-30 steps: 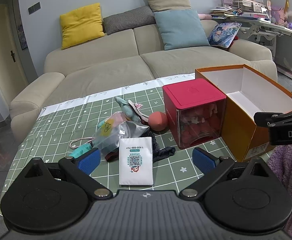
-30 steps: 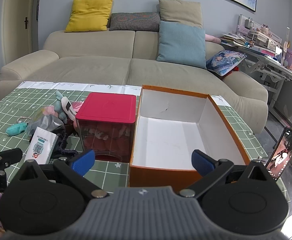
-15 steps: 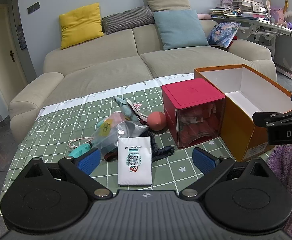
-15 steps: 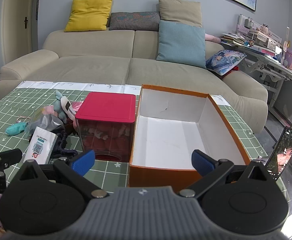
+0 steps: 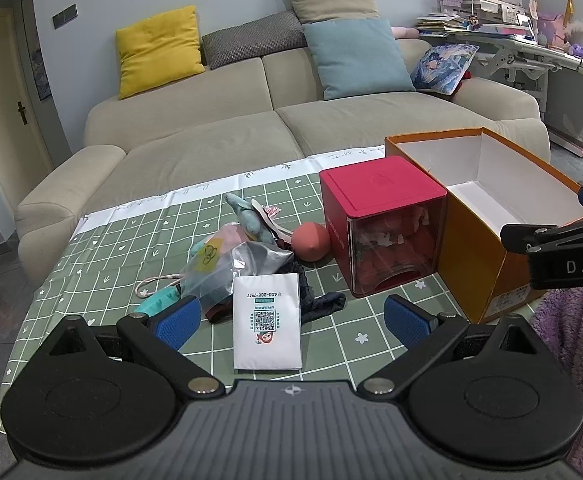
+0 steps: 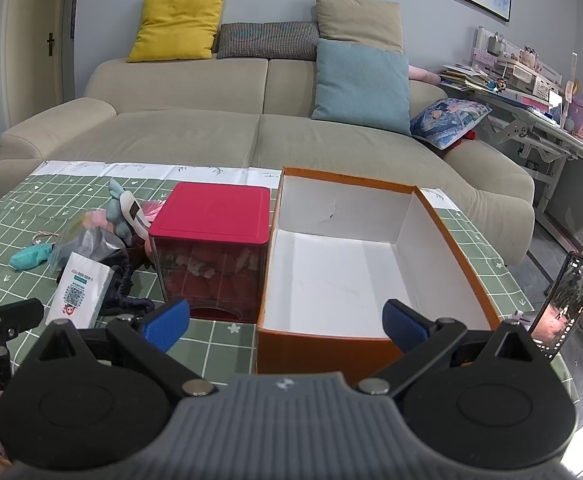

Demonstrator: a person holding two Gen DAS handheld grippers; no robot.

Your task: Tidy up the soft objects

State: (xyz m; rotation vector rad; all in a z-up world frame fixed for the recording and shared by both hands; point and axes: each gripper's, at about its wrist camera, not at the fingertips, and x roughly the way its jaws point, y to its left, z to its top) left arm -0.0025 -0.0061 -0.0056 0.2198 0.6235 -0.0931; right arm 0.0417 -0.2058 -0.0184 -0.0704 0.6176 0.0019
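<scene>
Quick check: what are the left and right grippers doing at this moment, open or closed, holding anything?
Left gripper: open, holding nothing, poised over the white packet.
Right gripper: open, holding nothing, facing the orange box.

Readable print on the table and rig

The white packet point(image 5: 266, 323) carries "400-888-7517", upside down, above a QR code. The right gripper's point(image 5: 563, 252) black arm shows "DAS", cut off by the frame edge. The orange box's point(image 5: 487, 236) label is illegible.
</scene>
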